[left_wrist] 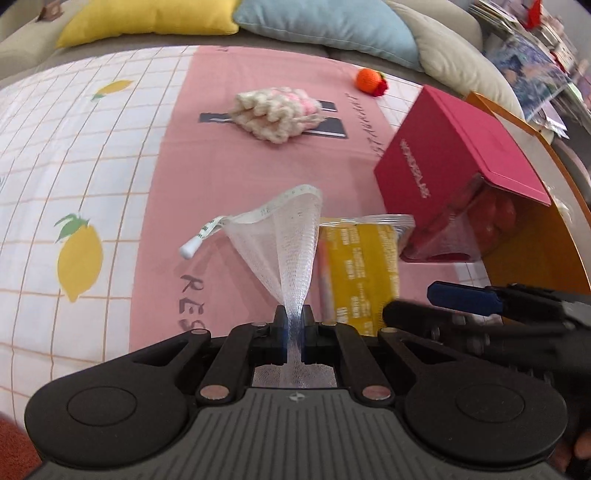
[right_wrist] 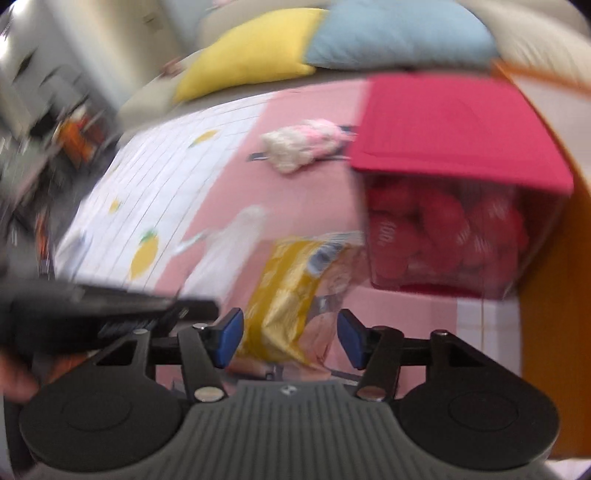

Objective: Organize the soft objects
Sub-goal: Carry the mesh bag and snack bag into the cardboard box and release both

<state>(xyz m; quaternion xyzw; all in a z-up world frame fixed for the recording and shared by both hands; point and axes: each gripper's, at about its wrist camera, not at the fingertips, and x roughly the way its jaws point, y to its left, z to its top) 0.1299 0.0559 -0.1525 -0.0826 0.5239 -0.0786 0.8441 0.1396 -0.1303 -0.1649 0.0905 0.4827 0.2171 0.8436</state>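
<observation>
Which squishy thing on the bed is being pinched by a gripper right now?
The white mesh bag. The left gripper is shut on its bottom end. The fluffy cream-and-pink knit and the little orange ball lie untouched farther away.

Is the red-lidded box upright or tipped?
Tipped: the box leans with its red lid slanted, clear side showing red items inside.

Yellow cushion [left_wrist: 147,18], blue cushion [left_wrist: 332,26] on sofa behind.

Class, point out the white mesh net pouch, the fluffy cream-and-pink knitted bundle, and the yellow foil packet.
white mesh net pouch [left_wrist: 284,240], left wrist view, mid netting.
fluffy cream-and-pink knitted bundle [left_wrist: 277,112], left wrist view, centre.
yellow foil packet [right_wrist: 284,295], right wrist view, front face.
</observation>
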